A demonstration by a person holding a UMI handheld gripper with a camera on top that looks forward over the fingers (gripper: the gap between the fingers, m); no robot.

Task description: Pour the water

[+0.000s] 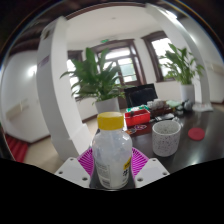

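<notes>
A clear plastic bottle [111, 155] with a yellow cap [111, 121] stands upright between my gripper's [112, 168] two fingers. The magenta pads [87, 160] press against both its sides, so the gripper is shut on it and holds it above the dark table [190, 150]. A white translucent cup [166, 138] stands on the table just ahead and to the right of the bottle, apart from it, its mouth open upward.
A red box [137, 119] and a black monitor [140, 96] lie beyond the cup. Large potted plants stand behind, one at the middle [97, 75] and one at the right [184, 65]. A white pillar [57, 70] stands at the left by windows.
</notes>
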